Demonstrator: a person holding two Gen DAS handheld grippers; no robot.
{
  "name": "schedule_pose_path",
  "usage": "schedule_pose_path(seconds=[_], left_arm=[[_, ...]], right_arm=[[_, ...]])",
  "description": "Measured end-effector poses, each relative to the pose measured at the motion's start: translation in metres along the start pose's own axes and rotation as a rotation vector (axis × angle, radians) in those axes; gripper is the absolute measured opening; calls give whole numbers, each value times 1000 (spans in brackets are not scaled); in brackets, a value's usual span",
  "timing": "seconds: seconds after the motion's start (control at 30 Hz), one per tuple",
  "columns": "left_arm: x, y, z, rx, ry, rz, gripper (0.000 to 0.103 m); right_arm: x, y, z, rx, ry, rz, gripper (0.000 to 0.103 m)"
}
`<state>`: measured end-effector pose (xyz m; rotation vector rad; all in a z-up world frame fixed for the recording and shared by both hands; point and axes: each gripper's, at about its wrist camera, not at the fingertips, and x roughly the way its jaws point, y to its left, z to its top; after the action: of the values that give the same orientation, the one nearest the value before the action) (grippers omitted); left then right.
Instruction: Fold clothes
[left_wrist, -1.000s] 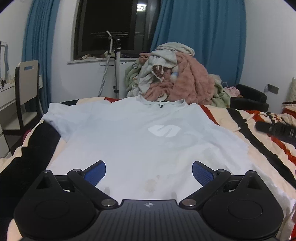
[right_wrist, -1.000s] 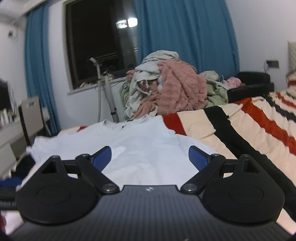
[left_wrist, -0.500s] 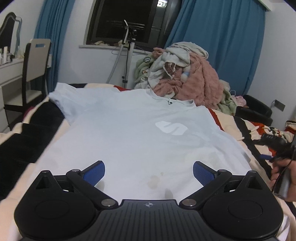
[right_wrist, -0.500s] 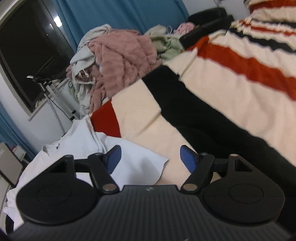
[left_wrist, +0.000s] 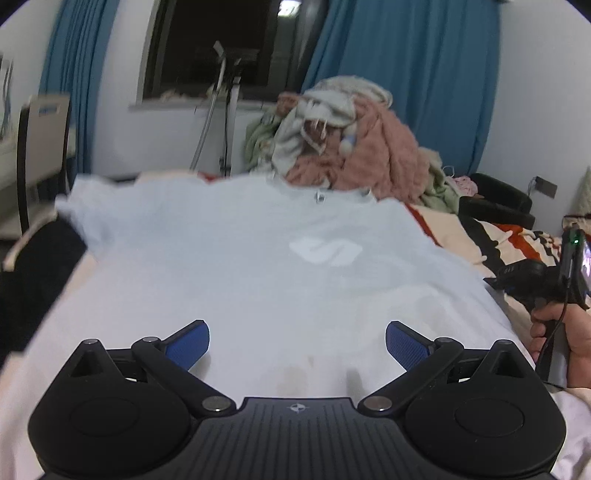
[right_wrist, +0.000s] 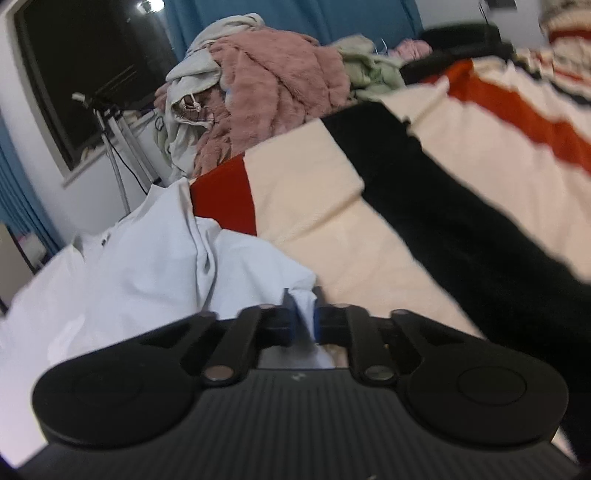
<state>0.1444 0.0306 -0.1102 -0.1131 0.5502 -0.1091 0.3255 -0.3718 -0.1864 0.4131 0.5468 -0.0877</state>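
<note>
Here right gripper (right_wrist: 303, 320) clamps shirt (left_wrist: 258, 266) sleeve; left gripper (left_wrist: 297, 341) gapes, laundry pile (left_wrist: 351, 147) behind.

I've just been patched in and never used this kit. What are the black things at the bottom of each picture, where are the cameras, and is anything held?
No robot here: a person carries a hand-held claw in each hand, with a fisheye camera on each looking along its fingers. The left view shows the left claw open above a pale blue T-shirt spread on a striped blanket; a hand at the right edge holds the other tool. The right view shows the right claw shut on the shirt's sleeve edge. A pile of clothes sits behind.
</note>
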Motion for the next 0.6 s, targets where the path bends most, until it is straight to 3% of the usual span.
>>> schedule_pose_path(seconds=[0.07,0.17,0.4,0.47,0.6], left_arm=[[2,3,-1,-7,-3,4,103],[4,1,-3,69,-58,51,103],[19,8,2,9,-41,43,103],[25,7,1,32,-40,52,103],[37,10,-2,43,-31,43,103]], right_arm=[[-6,3,15,-29,-43,-35,7],[-6,10,52,-105,-97,-83,7],[31,19,151,-297,-204,-309,6],[57,12,162,-329,-173,-364,6],[101,-1,150,-364,-131,-402,7]])
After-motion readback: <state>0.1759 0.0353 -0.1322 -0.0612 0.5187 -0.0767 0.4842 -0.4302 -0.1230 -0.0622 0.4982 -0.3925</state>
